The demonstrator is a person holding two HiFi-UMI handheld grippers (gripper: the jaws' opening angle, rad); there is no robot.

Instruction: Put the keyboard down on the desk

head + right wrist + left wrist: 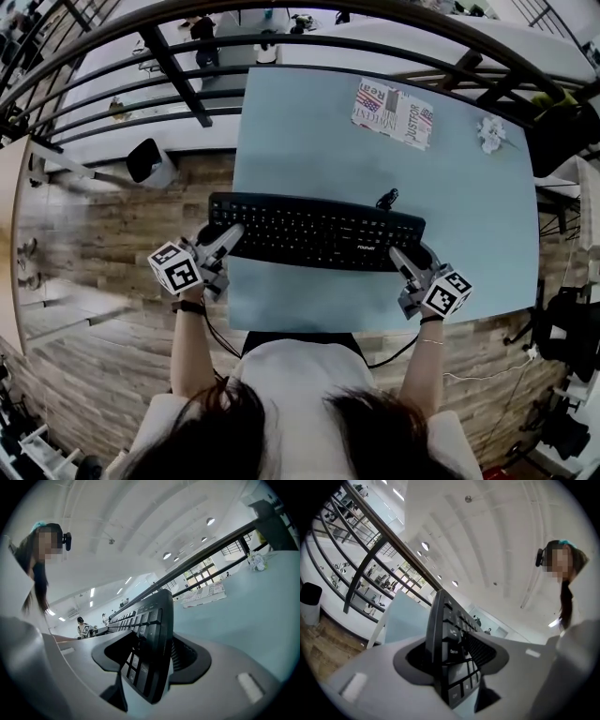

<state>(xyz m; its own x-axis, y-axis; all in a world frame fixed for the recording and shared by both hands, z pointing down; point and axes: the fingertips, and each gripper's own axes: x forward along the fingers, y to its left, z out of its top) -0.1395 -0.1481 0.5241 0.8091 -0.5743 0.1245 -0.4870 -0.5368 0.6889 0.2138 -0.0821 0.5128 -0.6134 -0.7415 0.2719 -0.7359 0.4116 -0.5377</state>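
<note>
pale blue desk [469, 244]: smooth, matte, rectangular. black plastic keyboard [314, 232]: long, slim, rows of square keys, across desk's 6 o'clock half, its 9 o'clock end past desk edge; resting or just above, unclear. left gripper [225, 242]: grey jaws part-open, slack round keyboard's 9 o'clock end. right gripper [405, 259]: jaws wide, ribbed pads pinching 3 o'clock end. printed paper [394, 112]: flat, at keyboard's 1 o'clock.

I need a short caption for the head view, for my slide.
A black keyboard over a light blue desk, its ends between the jaws of the left tool and right tool.
</note>
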